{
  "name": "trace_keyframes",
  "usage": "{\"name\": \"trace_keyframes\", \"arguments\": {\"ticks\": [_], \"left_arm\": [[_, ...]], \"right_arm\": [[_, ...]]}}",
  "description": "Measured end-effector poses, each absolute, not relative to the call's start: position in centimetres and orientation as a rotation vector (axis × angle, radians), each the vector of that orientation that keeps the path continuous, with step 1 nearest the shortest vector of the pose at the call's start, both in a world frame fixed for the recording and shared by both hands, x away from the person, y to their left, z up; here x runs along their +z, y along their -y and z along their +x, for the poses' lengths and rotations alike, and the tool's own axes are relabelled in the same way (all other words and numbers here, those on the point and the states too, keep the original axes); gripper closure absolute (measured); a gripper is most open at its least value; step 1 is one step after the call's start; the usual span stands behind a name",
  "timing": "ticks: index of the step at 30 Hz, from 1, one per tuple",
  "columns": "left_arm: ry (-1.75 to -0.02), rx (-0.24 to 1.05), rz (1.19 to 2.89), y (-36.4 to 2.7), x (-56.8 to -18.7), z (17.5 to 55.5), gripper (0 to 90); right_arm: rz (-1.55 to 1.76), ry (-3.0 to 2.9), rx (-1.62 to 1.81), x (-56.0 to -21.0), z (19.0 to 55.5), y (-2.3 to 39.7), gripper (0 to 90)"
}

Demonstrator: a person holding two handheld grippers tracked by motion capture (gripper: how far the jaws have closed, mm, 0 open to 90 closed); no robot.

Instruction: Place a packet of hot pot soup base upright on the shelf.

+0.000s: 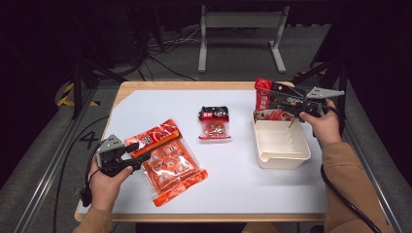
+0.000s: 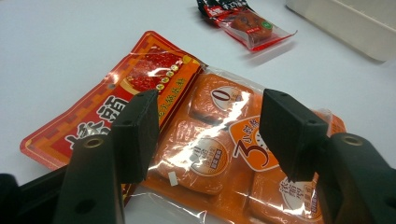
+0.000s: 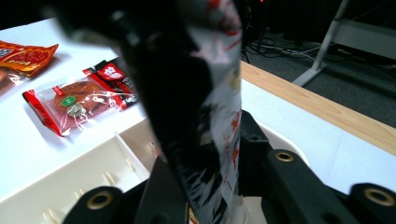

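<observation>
Two claws in hand. Right claw (image 1: 284,100): pinching a red-and-black snack packet (image 1: 265,94), held upright over the far end of the white tray (image 1: 282,145). Left claw (image 1: 138,158): jaws spread, hovering at the near edge of a large orange packet (image 1: 170,162) lying flat on the bench (image 1: 243,179), pads not pressing it. One small red-and-black packet (image 1: 214,123) lies mid-bench, between orange packet and tray.

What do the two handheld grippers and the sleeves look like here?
Both the left gripper and the right gripper are black, each topped by a grey three-cornered plate and trailing a black cable. The jaws are flat black blocks on arms with brass-ringed screw holes. The person's sleeves are tan.
</observation>
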State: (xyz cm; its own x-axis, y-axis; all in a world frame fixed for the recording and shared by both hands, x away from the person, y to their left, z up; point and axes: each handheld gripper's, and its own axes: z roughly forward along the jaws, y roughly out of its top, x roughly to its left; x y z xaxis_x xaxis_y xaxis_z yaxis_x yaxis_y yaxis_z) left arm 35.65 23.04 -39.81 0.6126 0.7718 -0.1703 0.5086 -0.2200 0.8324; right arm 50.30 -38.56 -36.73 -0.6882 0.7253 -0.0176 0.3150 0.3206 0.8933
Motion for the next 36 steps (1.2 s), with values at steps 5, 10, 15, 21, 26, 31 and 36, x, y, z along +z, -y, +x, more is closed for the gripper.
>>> {"name": "trace_keyframes", "arguments": {"ticks": [5, 10, 15, 21, 26, 31, 36], "left_arm": [[-1.02, 0.351, 1.888, -22.9, -39.8, 35.9, 38.7], [-1.027, 0.335, 1.889, -22.9, -39.8, 36.2, 37.7], [-1.039, 0.299, 1.897, -22.9, -39.8, 36.8, 34.5], [-1.044, 0.345, 1.895, -23.0, -39.5, 37.4, 29.9], [-1.026, 0.382, 1.906, -23.4, -39.3, 37.9, 26.4], [-1.033, 0.399, 1.901, -24.2, -39.4, 38.1, 18.5], [-1.02, 0.403, 1.911, -25.0, -39.5, 38.3, 13.3]], "right_arm": [[0.976, -2.153, 1.35, -36.6, 50.3, 38.5, 67.4], [1.014, -2.123, 1.369, -36.2, 49.7, 38.6, 45.8], [1.063, -2.057, 1.355, -35.4, 48.3, 39.4, 30.7], [1.066, -2.035, 1.366, -34.3, 45.8, 39.7, 28.8], [1.076, -2.018, 1.398, -33.5, 43.6, 39.5, 29.9], [1.056, -1.999, 1.409, -32.7, 41.1, 38.9, 29.6], [1.043, -2.001, 1.428, -32.9, 39.1, 37.7, 29.6]]}}
